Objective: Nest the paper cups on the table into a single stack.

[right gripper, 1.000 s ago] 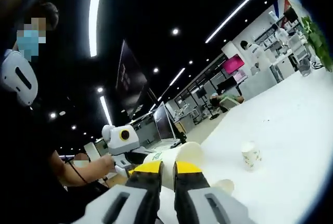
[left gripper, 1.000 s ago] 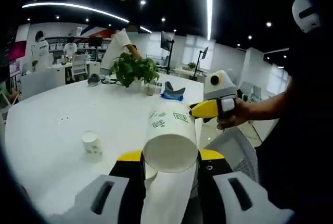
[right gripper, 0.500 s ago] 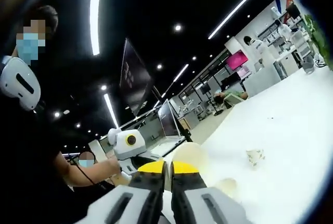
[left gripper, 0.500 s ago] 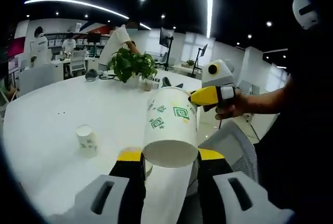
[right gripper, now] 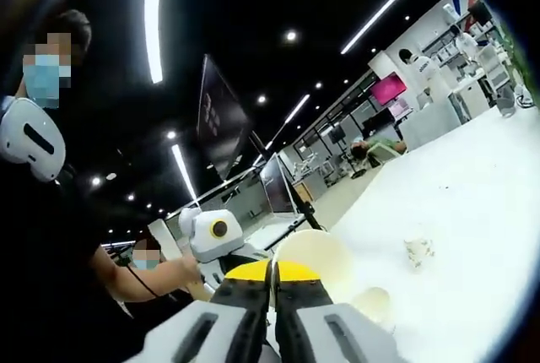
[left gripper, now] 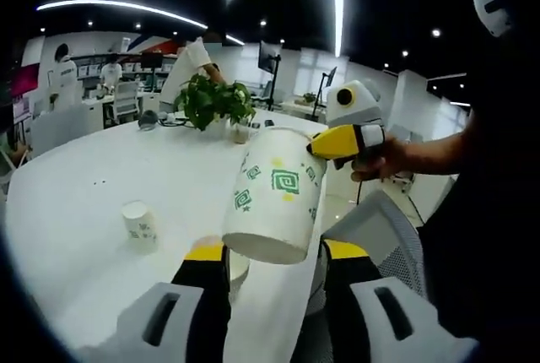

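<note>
A paper cup with green patterns [left gripper: 274, 194] hangs tilted over the table edge, its base low. My right gripper [left gripper: 319, 145] comes in from the right, shut on that cup's rim. In the right gripper view the same cup [right gripper: 321, 249] shows its open mouth just beyond my right gripper [right gripper: 272, 268]. My left gripper [left gripper: 274, 251] sits under the cup's base, jaws closed around a second white cup [left gripper: 268, 321], whose rim [right gripper: 371, 304] shows below. A small cup [left gripper: 139, 224] stands upside down on the white table [left gripper: 84, 169], seen too as the small cup [right gripper: 419, 251].
A potted plant [left gripper: 211, 103] and small items stand at the table's far side. A grey chair [left gripper: 380, 232] is by the near edge. A person's hand [left gripper: 384, 165] holds the right gripper. The left gripper's white body [right gripper: 211, 230] is at left. People sit at distant desks.
The right gripper has tipped the patterned cup more upright and swung its base down and left, closer to the left jaws. Both views shifted slightly.
</note>
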Available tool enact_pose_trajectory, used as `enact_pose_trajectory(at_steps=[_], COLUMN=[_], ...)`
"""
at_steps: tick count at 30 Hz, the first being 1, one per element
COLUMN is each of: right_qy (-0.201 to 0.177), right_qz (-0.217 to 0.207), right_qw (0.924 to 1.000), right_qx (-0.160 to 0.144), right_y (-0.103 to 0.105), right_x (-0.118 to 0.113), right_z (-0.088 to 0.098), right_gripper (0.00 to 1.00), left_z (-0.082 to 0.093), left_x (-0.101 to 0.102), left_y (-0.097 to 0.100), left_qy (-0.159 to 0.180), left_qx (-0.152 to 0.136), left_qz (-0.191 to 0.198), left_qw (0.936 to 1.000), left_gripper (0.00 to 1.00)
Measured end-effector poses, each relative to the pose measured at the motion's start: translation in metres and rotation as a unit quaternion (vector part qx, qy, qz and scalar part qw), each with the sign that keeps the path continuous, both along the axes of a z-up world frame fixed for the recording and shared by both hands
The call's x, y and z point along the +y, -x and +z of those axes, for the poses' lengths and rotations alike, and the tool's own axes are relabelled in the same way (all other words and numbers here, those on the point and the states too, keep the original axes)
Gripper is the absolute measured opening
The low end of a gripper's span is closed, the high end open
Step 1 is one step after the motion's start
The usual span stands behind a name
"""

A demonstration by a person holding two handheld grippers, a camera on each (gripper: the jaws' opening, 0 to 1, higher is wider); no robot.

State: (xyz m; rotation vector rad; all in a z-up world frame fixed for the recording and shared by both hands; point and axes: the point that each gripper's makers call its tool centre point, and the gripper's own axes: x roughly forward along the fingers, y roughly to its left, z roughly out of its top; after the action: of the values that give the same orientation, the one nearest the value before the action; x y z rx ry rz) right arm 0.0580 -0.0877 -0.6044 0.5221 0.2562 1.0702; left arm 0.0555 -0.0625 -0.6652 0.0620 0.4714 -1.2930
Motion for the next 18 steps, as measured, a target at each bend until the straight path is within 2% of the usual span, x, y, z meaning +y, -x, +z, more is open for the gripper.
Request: enact_pose_trajectory(at_steps=[9, 18], right_qy=[0.025, 0.097], right_qz=[0.005, 0.008], right_qw=[0.9997, 0.9951], right_qx=[-0.005, -0.019], right_y=[-0.007, -0.021], right_x=[0.001, 0.002], right_z=[0.000, -0.010], right_gripper=[0.00, 0.00], left_z=[-0.006, -0.013], left_x=[0.009, 0.021], left_y=[-0.003, -0.007], left_qy=[-0.002, -0.008], left_qx=[-0.009, -0.027], left_qz=[0.018, 0.044], left_qw=[0.9998, 0.9986], left_gripper=[0.59, 0.70])
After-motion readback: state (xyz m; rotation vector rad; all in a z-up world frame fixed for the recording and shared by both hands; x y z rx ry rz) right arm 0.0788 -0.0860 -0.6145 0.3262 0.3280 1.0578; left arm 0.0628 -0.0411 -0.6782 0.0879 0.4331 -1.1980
